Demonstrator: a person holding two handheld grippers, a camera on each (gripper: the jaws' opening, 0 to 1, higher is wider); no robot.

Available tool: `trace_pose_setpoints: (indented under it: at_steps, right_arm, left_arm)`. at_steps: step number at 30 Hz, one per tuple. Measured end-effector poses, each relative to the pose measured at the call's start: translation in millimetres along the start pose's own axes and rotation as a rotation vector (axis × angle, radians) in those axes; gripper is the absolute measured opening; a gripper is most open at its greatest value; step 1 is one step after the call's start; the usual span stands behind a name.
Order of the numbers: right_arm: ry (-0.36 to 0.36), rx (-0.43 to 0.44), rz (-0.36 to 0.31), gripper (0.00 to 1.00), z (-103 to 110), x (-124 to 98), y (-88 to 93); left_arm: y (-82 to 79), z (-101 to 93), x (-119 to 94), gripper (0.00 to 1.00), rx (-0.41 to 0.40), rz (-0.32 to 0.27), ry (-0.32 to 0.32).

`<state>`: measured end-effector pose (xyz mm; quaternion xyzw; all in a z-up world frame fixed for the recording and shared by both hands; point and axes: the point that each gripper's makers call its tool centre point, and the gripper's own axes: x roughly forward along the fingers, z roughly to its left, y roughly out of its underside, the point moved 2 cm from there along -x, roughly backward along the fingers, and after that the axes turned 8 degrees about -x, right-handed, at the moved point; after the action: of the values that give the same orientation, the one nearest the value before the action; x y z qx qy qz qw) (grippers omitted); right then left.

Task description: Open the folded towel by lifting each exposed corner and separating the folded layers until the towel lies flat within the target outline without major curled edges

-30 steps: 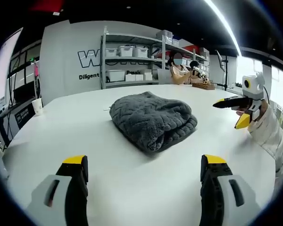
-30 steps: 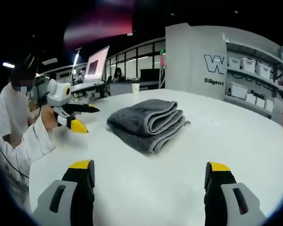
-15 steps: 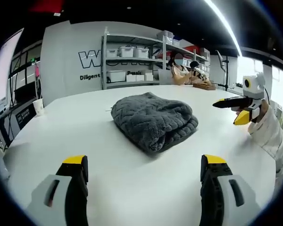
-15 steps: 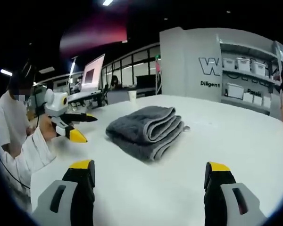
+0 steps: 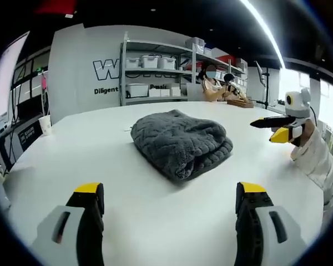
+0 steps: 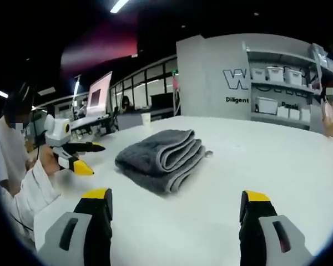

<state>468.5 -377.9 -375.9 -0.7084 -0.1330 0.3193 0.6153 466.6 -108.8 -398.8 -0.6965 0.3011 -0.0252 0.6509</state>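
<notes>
— Where is the grey folded towel?
— Mid-table, at twelve o'clock from the left gripper.
— And the jaws?
— Both spread wide, empty; right gripper likewise faces the towel at eleven o'clock.

Dark grey towel with a woven zigzag texture and paler grey edging; white table; grey tongs tipped yellow.
</notes>
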Motion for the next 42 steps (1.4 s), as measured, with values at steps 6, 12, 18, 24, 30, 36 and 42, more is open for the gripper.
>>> trace_pose_setpoints:
  at_steps: [6,12,18,24,30,36,42]
  right_arm:
    - [0.023,0.058,-0.030,0.94,-7.8,-2.7,-1.6]
    - [0.057,0.084,-0.024,0.93,-17.6,-4.4,2.4]
    - [0.109,0.076,0.006,0.93,-28.2,-6.0,8.2]
    - [0.167,0.066,0.065,0.94,-41.5,-6.1,20.6]
    - [0.166,0.076,0.083,0.95,-42.8,-6.1,25.1]
    - [0.152,0.069,0.079,0.95,-38.9,-6.0,23.5]
    - [0.142,0.050,0.093,0.95,-35.0,-5.3,23.8]
  left_arm:
    - [-1.9,-1.7,0.5,0.98,0.003,-0.007,0.006]
    - [-8.8,-16.2,2.7,0.97,0.028,-0.028,0.034]
    - [-12.7,-28.0,6.9,0.97,0.031,-0.038,0.071]
    - [-19.0,-37.7,11.0,0.97,0.047,-0.045,0.083]
    - [-28.0,-47.3,16.0,0.97,0.057,-0.052,0.102]
    - [-35.9,-59.0,22.0,0.97,0.111,-0.048,0.093]
    - [-49.3,-73.6,27.5,0.96,0.136,-0.059,0.127]
